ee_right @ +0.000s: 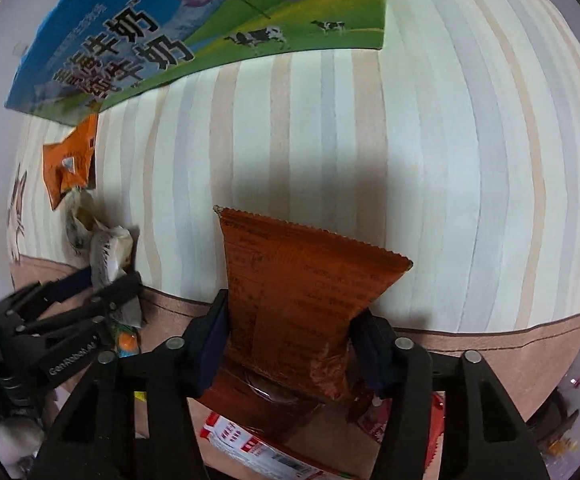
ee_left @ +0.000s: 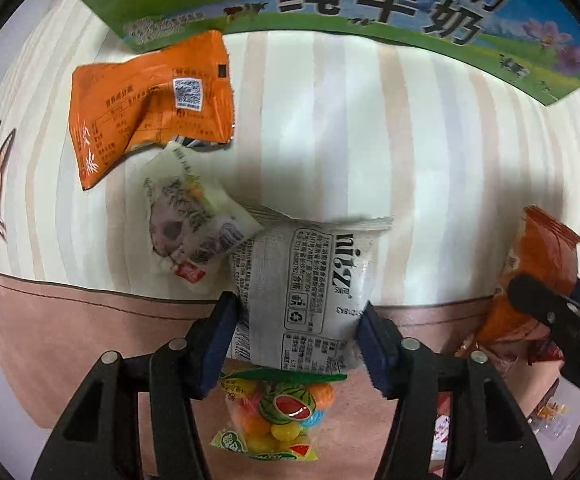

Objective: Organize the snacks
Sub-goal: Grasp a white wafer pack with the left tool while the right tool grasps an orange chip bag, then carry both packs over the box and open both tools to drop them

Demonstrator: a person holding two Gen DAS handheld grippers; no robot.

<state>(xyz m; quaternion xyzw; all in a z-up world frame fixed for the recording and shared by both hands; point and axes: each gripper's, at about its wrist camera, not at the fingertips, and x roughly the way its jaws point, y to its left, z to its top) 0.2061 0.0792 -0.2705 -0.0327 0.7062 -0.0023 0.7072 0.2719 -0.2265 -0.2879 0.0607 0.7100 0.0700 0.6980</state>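
Striped tablecloth (ee_left: pixel 330 120) matt fabric; orange packet (ee_left: pixel 150 100) crinkled glossy foil; milk carton box (ee_right: pixel 210 20) printed cardboard.

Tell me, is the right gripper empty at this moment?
No. In the right wrist view the right gripper is shut on a reddish-brown snack packet, which stands up between its two fingers.
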